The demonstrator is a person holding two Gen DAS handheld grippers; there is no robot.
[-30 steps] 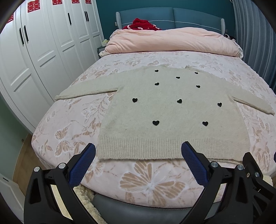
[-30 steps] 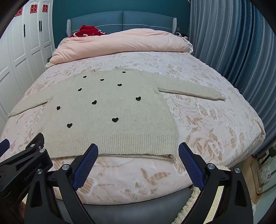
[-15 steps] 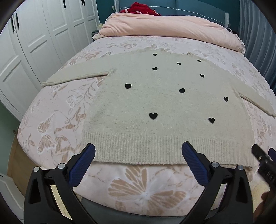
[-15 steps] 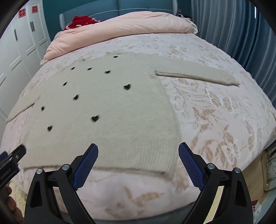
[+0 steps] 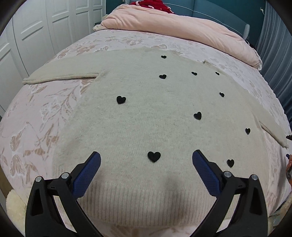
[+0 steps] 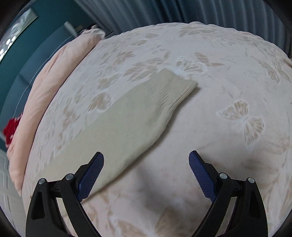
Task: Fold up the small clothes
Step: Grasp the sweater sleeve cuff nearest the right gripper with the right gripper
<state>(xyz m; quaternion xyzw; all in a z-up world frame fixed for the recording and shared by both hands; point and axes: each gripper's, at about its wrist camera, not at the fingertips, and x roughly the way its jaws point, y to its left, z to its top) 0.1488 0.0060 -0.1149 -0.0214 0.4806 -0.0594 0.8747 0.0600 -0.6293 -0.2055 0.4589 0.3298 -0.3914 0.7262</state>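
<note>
A beige knit sweater (image 5: 149, 127) with small black hearts lies flat on the bed, sleeves spread out to both sides. My left gripper (image 5: 146, 164) is open and hovers low over the sweater's lower body, just above the ribbed hem (image 5: 155, 204). In the right wrist view the sweater's right sleeve (image 6: 127, 127) runs diagonally to its ribbed cuff (image 6: 175, 87). My right gripper (image 6: 146, 164) is open, low over the bed, with its left finger over the sleeve's lower edge.
The bed has a pink floral cover (image 5: 42, 116). A folded pink duvet (image 5: 182, 23) and a red item (image 5: 153, 2) lie at the headboard. White wardrobe doors (image 5: 36, 32) stand at the left and grey-blue curtains (image 6: 200, 11) at the right.
Both grippers have moved forward and down toward the bed. The left one now hangs over the sweater's body. The right one has swung right, from the hem to the right sleeve.
</note>
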